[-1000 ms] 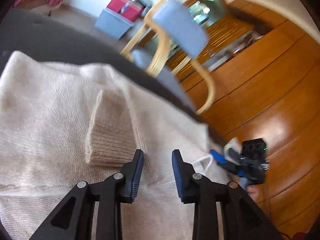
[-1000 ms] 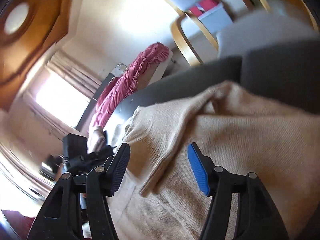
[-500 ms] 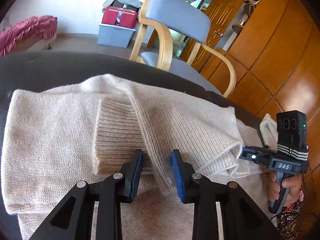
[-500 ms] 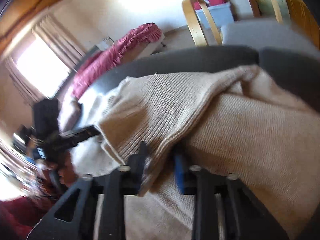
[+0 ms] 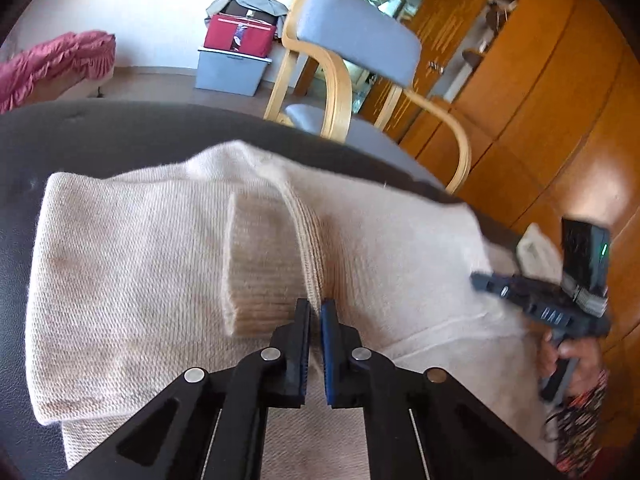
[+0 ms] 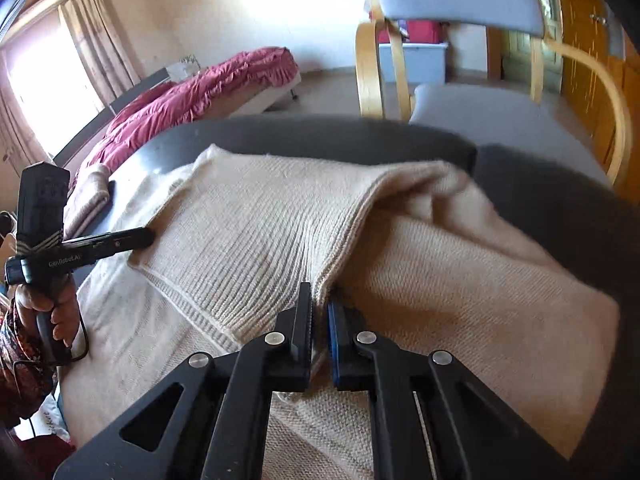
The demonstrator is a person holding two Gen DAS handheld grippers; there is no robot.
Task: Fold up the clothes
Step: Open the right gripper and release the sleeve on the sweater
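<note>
dark table (image 5: 120,132) carries your beige sweater (image 5: 140,264); both left hand-held gripper (image 5: 315,312) and right hand-held gripper (image 6: 320,304) pinch its ribbed edge, which hides the pinched fold between the pads.

- A cream, knitted wool sweater (image 5: 120,264) lies spread on the dark grey padded surface (image 5: 120,132), partly folded.
- One ribbed sleeve cuff (image 5: 260,272) lies across the sweater's body, pointing away from the surface's far edge.
- Just beside the cuff, on the side toward the surface's right end, a ribbed hem edge (image 5: 308,256) forms a raised ridge, pinched at its near end.
- In the right wrist view the ribbed hem panel (image 6: 256,248) is folded over the plainer knit (image 6: 460,280), its corner lifted off the surface and pinched.
</note>
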